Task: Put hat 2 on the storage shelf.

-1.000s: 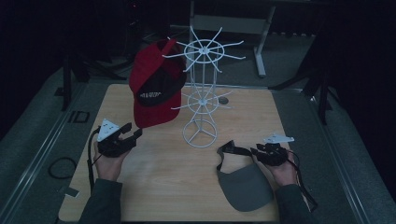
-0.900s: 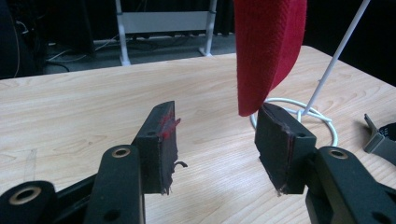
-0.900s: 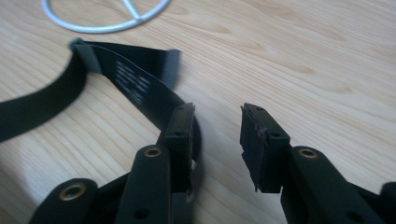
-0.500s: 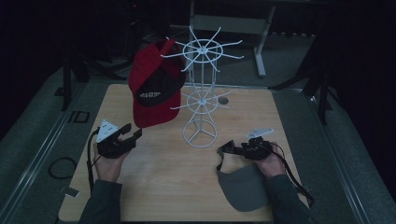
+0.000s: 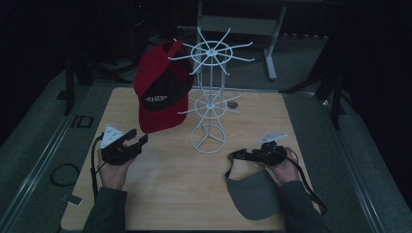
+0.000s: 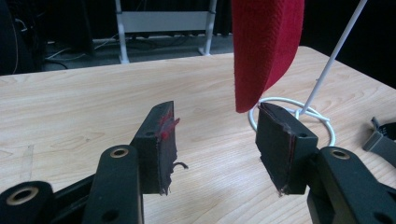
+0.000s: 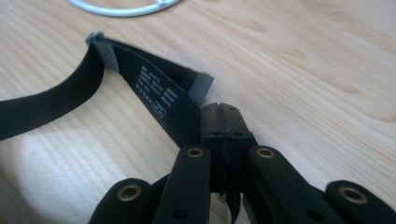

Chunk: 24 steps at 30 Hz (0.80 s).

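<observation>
Near the table's (image 5: 160,194) right edge, the grey cap's (image 5: 255,194) black strap (image 7: 154,100) is pinched by the clenched right gripper (image 7: 219,114), apparently for lifting toward the rack (image 5: 209,97); the left gripper (image 6: 215,140) is held open beside the red cap (image 6: 264,51), nothing between its jaws.

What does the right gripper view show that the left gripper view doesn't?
Right gripper view: the right gripper, whose jaws have just closed on the grey cap's black inner band, with its printed label facing up and the band pinched between them.
Left gripper view: the left gripper, jaws open with nothing between them, and the red cap hanging just ahead of them.
Both: the stand's white base ring and the wooden table.
</observation>
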Available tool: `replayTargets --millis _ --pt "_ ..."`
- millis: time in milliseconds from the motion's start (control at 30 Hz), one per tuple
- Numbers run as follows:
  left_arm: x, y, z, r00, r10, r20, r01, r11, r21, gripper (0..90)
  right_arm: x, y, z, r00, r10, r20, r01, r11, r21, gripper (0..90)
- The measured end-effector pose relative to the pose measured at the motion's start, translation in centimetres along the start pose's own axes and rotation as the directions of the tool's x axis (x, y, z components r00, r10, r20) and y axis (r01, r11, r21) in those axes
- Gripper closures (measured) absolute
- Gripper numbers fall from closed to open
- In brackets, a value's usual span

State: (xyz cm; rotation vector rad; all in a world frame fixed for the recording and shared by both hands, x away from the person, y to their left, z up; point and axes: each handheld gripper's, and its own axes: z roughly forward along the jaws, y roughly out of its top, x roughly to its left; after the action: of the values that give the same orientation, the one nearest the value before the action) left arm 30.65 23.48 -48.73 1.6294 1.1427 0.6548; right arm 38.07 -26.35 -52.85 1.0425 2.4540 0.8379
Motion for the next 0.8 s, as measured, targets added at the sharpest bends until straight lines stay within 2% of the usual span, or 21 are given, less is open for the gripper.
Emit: replayTargets --millis 100,333,500,567,733,800 --pt "0.0 0.0 0.0 1.0000 -0.003 0.002 0.003 1.0000 0.001 48.1 -0.6 -0.3 -0.7 0.9991 0.022 0.036 -0.022 1.000 -0.011 90.0" --pt "0.0 0.0 0.1 1.0000 -0.004 0.002 0.004 1.0000 0.000 48.2 -1.9 -1.4 -2.0 0.9957 0.062 0.069 -0.061 0.998 -0.025 90.0" --pt "0.1 0.0 0.0 1.0000 -0.005 -0.003 0.005 1.0000 -0.003 48.2 -2.7 -2.3 -2.8 0.9914 0.081 0.103 -0.080 0.997 -0.015 90.0" --pt "0.1 0.0 0.0 1.0000 -0.005 -0.004 0.005 1.0000 -0.003 48.2 -3.0 -2.5 -3.1 0.9850 0.096 0.144 -0.095 0.995 -0.013 90.0" --pt "0.1 0.0 0.0 1.0000 -0.006 -0.006 0.006 1.0000 -0.002 48.3 -4.0 -2.9 -3.7 0.9713 0.144 0.189 -0.139 0.989 -0.039 90.0" --pt "0.1 0.0 0.0 1.0000 -0.005 -0.006 0.005 1.0000 -0.003 48.3 -4.4 -3.2 -3.9 0.9632 0.160 0.216 -0.155 0.987 -0.040 90.0"
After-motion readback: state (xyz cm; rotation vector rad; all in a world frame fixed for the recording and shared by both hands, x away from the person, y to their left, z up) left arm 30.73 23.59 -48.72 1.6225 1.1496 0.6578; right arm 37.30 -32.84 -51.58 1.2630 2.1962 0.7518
